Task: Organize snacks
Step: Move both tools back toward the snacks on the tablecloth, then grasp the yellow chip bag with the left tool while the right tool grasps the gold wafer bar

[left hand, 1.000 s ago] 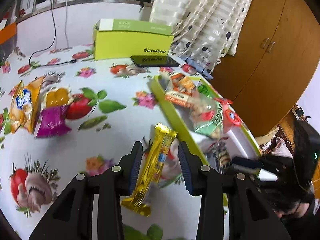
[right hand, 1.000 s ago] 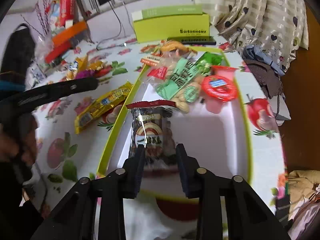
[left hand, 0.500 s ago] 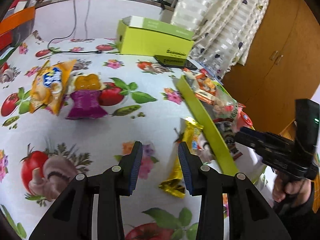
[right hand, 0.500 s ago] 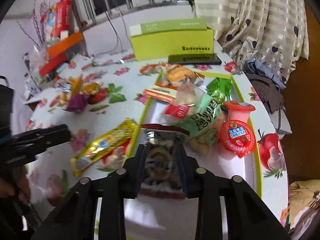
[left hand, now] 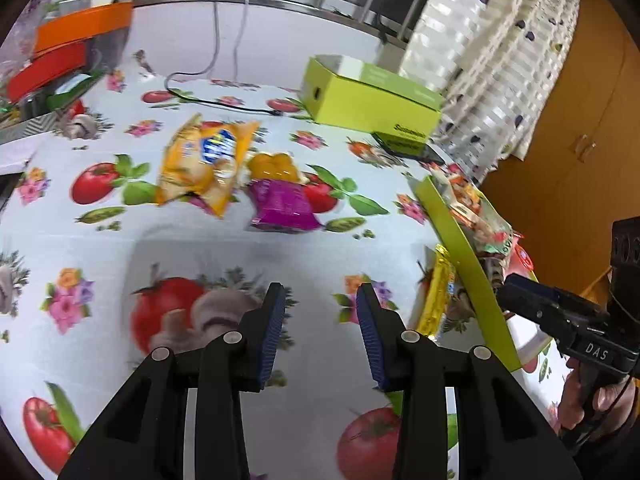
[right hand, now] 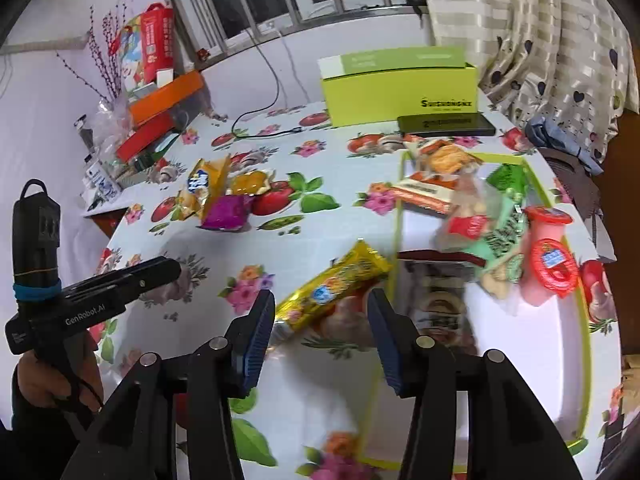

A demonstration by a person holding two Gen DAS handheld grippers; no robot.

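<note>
Right gripper opening, empty, above gold bar beside tray; left gripper narrowly open, empty

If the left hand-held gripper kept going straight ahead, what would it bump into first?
Probably just the tablecloth. The left hand-held gripper is empty and tilts down at bare cloth; the purple snack packet lies farther along that line, though depth is hard to judge.

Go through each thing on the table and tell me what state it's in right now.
Left tool: open, empty.
Right tool: opening, nothing between the pads.
Dark snack pack: lying in the tray.
Tray: partly filled.
Gold bar: on the cloth beside the tray.
Green box: lid raised.
</note>
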